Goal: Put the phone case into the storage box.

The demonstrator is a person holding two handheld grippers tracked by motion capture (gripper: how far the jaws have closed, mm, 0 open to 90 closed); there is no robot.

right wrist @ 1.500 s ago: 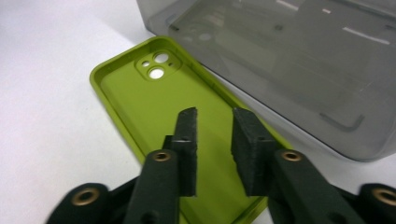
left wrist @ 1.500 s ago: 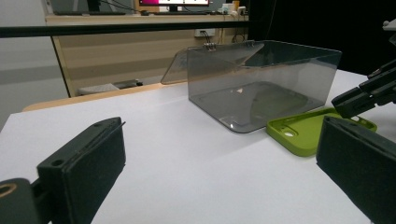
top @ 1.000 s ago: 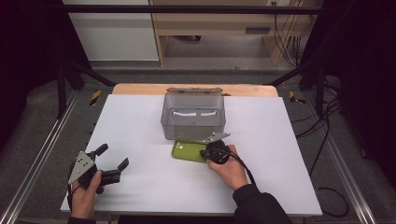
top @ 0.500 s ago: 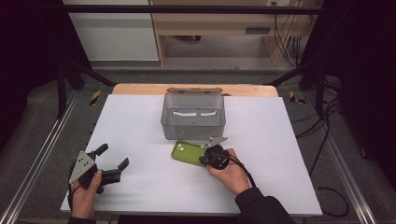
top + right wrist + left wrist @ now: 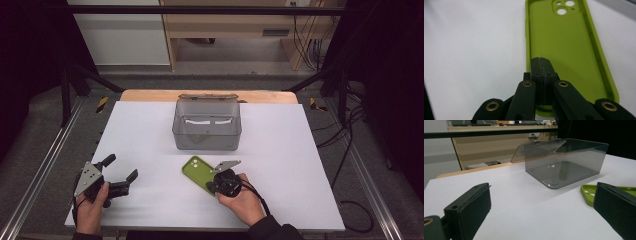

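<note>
From the high view, the green phone case [image 5: 196, 171] lies flat on the white surface [image 5: 300, 150], just in front of the smoky clear box [image 5: 207, 125], with its long axis running diagonally from far-left to near-right. The right hand-held gripper [image 5: 216, 187] sits at the case's near end, far closer to it than the left hand-held gripper [image 5: 121, 175], which rests well apart toward the left edge with its jaws spread. In the left gripper view, the two black pads stand wide apart with nothing between them; the box [image 5: 564, 162] stands ahead, its lid tipped back, and a corner of the case [image 5: 589, 192] peeks out beside the right-hand pad. In the right gripper view, the jaws are pressed together on the near short rim of the case [image 5: 566, 45], whose hollow side faces up and whose camera cut-outs lie at the far end, so its long axis runs straight away from the hand-held gripper [image 5: 541, 65]. Judging from this, lifting toward the box would mean carrying the case forward, end-held.
</note>
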